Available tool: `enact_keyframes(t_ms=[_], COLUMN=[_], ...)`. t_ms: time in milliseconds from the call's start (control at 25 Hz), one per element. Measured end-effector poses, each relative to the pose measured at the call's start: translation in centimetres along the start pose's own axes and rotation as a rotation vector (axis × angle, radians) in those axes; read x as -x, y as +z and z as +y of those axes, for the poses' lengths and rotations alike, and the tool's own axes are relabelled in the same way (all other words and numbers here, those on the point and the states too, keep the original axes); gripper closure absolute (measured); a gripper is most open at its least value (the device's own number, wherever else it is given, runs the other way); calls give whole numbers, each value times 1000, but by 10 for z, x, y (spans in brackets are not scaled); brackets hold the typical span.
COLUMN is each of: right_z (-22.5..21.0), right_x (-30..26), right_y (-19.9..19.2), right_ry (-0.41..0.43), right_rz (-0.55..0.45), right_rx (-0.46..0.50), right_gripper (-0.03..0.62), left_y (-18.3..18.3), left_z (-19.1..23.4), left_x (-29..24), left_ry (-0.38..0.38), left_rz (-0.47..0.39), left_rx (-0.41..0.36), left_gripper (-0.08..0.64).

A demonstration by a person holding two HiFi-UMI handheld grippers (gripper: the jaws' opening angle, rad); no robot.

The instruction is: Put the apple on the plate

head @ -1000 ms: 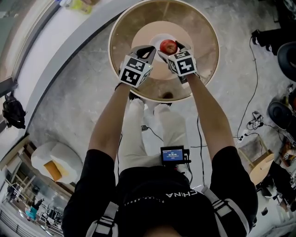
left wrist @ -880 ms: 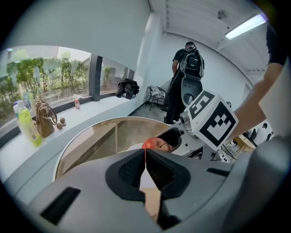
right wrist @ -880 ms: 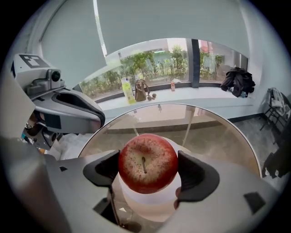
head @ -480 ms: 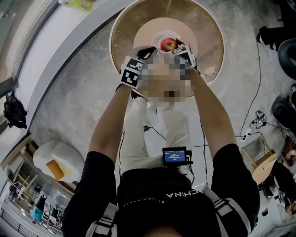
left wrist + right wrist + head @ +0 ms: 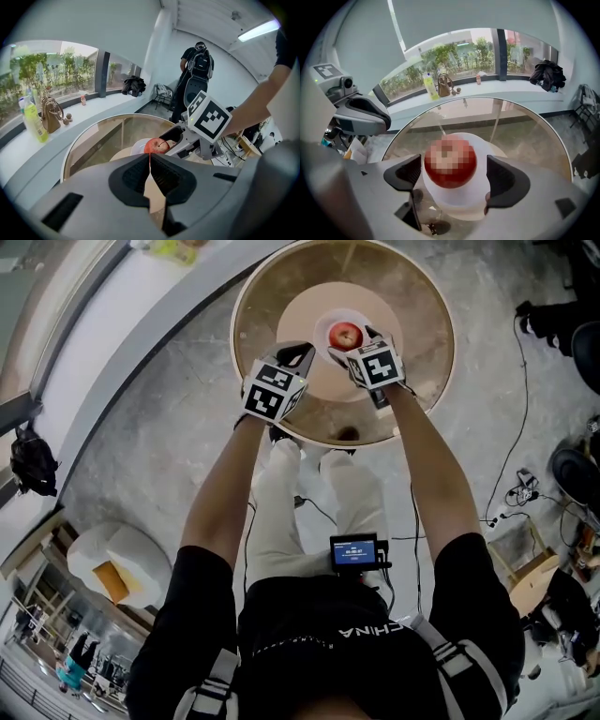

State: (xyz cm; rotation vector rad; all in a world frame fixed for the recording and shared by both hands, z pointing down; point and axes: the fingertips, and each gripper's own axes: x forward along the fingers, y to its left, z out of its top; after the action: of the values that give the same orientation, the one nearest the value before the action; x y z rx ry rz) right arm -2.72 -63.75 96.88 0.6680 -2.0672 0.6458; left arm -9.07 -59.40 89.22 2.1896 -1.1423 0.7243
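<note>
The apple [image 5: 450, 161] sits on the white plate [image 5: 461, 201] near the middle of the round glass tabletop [image 5: 412, 296], so the task looks all but done and the step in hand is the letting go. The right gripper [image 5: 454, 178] has its jaws opening around the apple, with a gap showing on either side and neither pad pressing on it. To finish cleanly, I would let those jaws spread fully. Then I would draw the gripper up and back along its own line without brushing the fruit — a round apple on a shallow plate will probably roll at a nudge. The left gripper [image 5: 150, 174] hangs just beside the right one with its jaws closed together on nothing, and it is best kept out of the way. By count there is one apple, one plate, one tabletop and two grippers.
</note>
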Motion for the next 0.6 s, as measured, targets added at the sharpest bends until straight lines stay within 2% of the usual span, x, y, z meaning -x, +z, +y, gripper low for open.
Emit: enact_keyframes(t_ms=[240, 440, 600], right_z=[16, 63, 103], right_x=[75, 177, 262], right_y=[7, 51, 93], right_ry=[56, 160, 186], right_rz=[25, -29, -112], right_rx=[-49, -178, -210], right_gripper=[178, 179, 181], left_y=[31, 83, 126], left_z=[-18, -49, -73], left_x=[51, 115, 180], left_ry=[5, -6, -12], left_rz=[27, 7, -16], left_rx=[-7, -34, -80], left_gripper=[538, 538, 538])
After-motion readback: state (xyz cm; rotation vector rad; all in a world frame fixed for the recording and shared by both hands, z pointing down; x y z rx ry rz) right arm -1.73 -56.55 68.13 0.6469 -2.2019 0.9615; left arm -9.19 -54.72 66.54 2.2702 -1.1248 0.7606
